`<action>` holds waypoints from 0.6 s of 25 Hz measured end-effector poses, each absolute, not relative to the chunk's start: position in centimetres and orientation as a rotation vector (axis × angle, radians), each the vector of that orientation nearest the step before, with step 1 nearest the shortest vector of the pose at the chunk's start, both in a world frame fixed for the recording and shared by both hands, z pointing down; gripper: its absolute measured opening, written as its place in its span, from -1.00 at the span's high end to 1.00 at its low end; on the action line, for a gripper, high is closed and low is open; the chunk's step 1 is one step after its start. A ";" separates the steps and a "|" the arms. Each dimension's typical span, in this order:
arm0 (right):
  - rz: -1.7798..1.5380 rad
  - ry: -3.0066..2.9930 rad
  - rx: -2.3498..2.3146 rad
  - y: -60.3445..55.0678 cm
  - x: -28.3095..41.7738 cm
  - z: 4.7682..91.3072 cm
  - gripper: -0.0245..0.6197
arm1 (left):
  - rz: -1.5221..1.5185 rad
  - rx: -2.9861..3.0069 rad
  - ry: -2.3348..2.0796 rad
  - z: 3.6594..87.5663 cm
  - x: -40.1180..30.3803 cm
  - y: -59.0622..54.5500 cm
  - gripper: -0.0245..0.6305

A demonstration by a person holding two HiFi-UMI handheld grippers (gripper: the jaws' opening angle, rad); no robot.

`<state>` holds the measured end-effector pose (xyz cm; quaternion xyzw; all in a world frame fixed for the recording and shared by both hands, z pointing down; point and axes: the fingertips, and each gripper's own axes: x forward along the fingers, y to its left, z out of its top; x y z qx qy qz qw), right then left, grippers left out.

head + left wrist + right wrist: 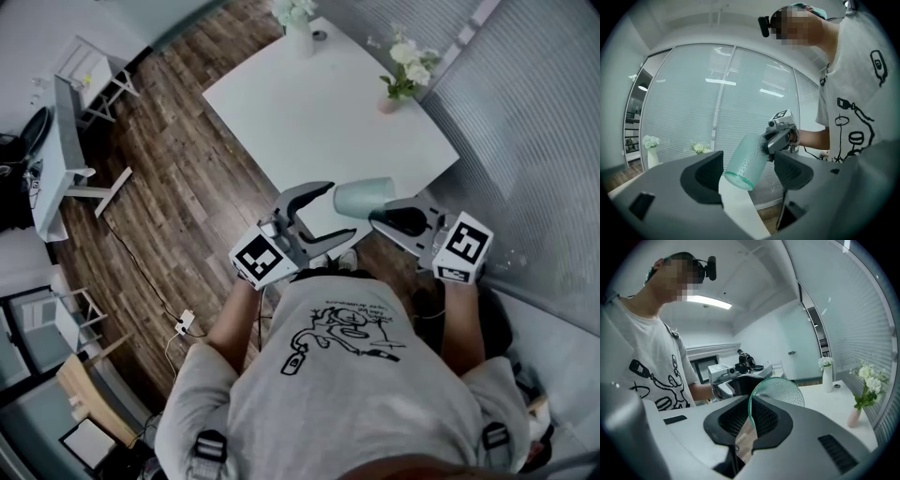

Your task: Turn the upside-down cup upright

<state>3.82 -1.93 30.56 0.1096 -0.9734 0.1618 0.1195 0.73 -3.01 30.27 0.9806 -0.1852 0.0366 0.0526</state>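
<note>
A pale green dimpled glass cup (364,198) hangs in the air over the near edge of the white table (309,122), lying roughly on its side. My right gripper (377,215) is shut on the cup's wall at one end. In the right gripper view the cup's (780,390) thin edge runs between the pads of that gripper (751,420). My left gripper (334,211) stands open just beside the cup's other end, without touching it. The left gripper view shows the cup (747,161) tilted between that gripper's (750,174) wide jaws, with the right gripper (780,140) behind.
A white vase of flowers (300,33) and a small pink vase (394,94) stand at the table's far side. A glass wall with blinds (525,122) runs along the right. A white desk (66,159) stands on the wooden floor at left.
</note>
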 end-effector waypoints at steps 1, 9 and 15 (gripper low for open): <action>0.488 -2.858 0.308 -1.8 3.7 30.4 0.78 | 0.110 2.981 -0.553 30.2 0.7 -3.0 -0.09; 0.635 -2.961 0.227 -1.5 3.7 29.4 0.78 | 0.092 2.992 -0.497 30.6 0.9 -3.2 -0.12; 0.755 -3.036 0.139 -1.2 3.6 28.5 0.78 | 0.045 3.001 -0.455 30.0 1.0 -3.1 -0.12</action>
